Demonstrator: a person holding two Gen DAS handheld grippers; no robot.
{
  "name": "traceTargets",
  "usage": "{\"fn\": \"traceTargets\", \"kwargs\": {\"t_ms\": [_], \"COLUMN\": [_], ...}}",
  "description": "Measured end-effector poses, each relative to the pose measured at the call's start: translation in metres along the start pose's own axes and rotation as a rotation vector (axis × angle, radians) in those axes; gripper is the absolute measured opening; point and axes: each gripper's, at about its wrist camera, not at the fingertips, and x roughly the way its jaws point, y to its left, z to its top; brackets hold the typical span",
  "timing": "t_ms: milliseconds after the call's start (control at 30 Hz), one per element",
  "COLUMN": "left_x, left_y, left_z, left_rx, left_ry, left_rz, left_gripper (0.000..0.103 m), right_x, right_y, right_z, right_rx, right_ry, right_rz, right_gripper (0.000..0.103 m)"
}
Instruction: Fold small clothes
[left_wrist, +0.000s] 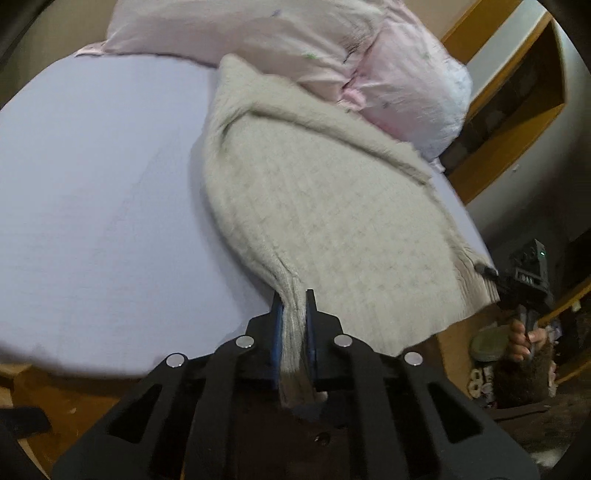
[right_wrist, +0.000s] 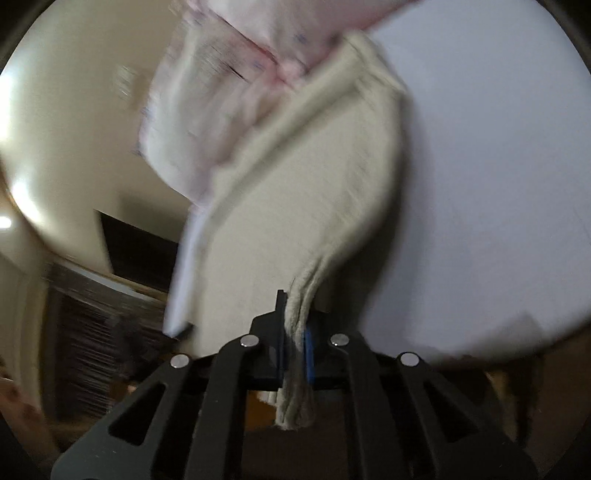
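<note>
While sweater (left_wrist: 325, 206) sags over bed (left_wrist: 92, 184), each gripper's jaws (left (left_wrist: 293, 325), right (right_wrist: 295, 332)) pinch hem corner.

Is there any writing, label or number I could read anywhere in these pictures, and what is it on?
No text here can be read.
The right gripper, seen from the left wrist view, carries small pale marks: too small and blurred.
The cream knit sweater, pink pillow and lavender bedsheet: no readable writing; the pillow's specks are unclear.

Lavender bed sheet (left_wrist: 92, 192) across mattress, pale pink pillow (left_wrist: 280, 40) at head end. Wooden shelving (left_wrist: 517, 122) against white wall beyond bed. Cream wall (right_wrist: 74, 122) with bright glare at left edge; dark rectangular opening (right_wrist: 140, 247) lower down, blurred.
</note>
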Motion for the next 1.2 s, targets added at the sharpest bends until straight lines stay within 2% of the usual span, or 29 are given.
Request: {"fn": "traceTargets", "kwargs": {"t_ms": [67,167,233,267,333,400,433,500,567,633,700,733,767,800,833,867,900,933,1067,1133,1200], "left_x": [-0.007,-0.015,-0.012,-0.003,0.014,0.051,0.080,0.120,0.140,0.138,0.128,0.121,0.110,0.099,0.088,0.073,0.065,0.062,0.074,0.086,0.095], "left_y": [-0.002,0.002,0.009,0.016,0.028,0.044,0.056,0.072,0.083,0.089,0.097,0.101,0.105,0.105,0.105,0.107,0.108,0.109,0.104,0.099,0.097], "left_z": [0.020,0.073,0.114,0.145,0.181,0.221,0.240,0.257,0.261,0.261,0.262,0.262,0.262,0.260,0.259,0.256,0.254,0.253,0.233,0.226,0.219], "left_rx": [0.017,0.036,0.025,-0.003,-0.046,-0.104,-0.147,-0.204,-0.239,-0.254,-0.282,-0.307,-0.331,-0.347,-0.355,-0.356,-0.352,-0.347,-0.305,-0.294,-0.282], "left_ry": [-0.045,-0.148,-0.212,-0.259,-0.307,-0.308,-0.272,-0.192,-0.156,-0.165,-0.176,-0.191,-0.219,-0.261,-0.306,-0.364,-0.373,-0.353,-0.190,-0.147,-0.101], "left_rz": [-0.015,-0.007,0.011,0.023,0.039,0.070,0.092,0.139,0.151,0.113,0.047,0.014,0.008,0.018,0.028,0.037,0.044,0.056,0.068,0.058,0.046], "left_gripper": [0.010,0.010,0.010,0.010,0.010,0.010,0.010,0.010,0.010,0.011,0.019,0.025,0.049,0.084,0.092,0.093,0.093,0.093,0.089,0.086,0.082], "right_x": [-0.007,-0.006,0.003,0.011,0.039,0.071,0.088,0.121,0.135,0.135,0.133,0.130,0.124,0.119,0.113,0.108,0.103,0.100,0.082,0.078,0.081], "right_y": [0.013,0.022,0.014,0.011,-0.006,-0.027,-0.038,-0.060,-0.070,-0.069,-0.065,-0.058,-0.051,-0.044,-0.038,-0.031,-0.027,-0.024,-0.028,-0.040,-0.050], "right_z": [0.028,0.084,0.129,0.147,0.186,0.213,0.224,0.237,0.242,0.247,0.256,0.258,0.259,0.258,0.255,0.251,0.247,0.241,0.217,0.207,0.210], "right_rx": [-0.024,-0.026,0.007,0.025,0.084,0.151,0.190,0.265,0.302,0.312,0.313,0.296,0.268,0.239,0.214,0.184,0.154,0.126,0.024,0.036,0.074], "right_ry": [-0.087,-0.210,-0.282,-0.307,-0.353,-0.342,-0.321,-0.272,-0.260,-0.273,-0.300,-0.322,-0.349,-0.360,-0.363,-0.363,-0.360,-0.358,-0.388,-0.400,-0.385], "right_rz": [0.047,0.098,0.114,0.110,0.063,-0.011,-0.050,-0.128,-0.139,-0.125,-0.004,0.058,0.118,0.166,0.199,0.215,0.211,0.202,0.140,0.098,0.095], "right_gripper": [0.007,0.007,0.007,0.007,0.007,0.007,0.007,0.007,0.009,0.027,0.083,0.090,0.092,0.094,0.095,0.096,0.097,0.097,0.098,0.098,0.098]}}
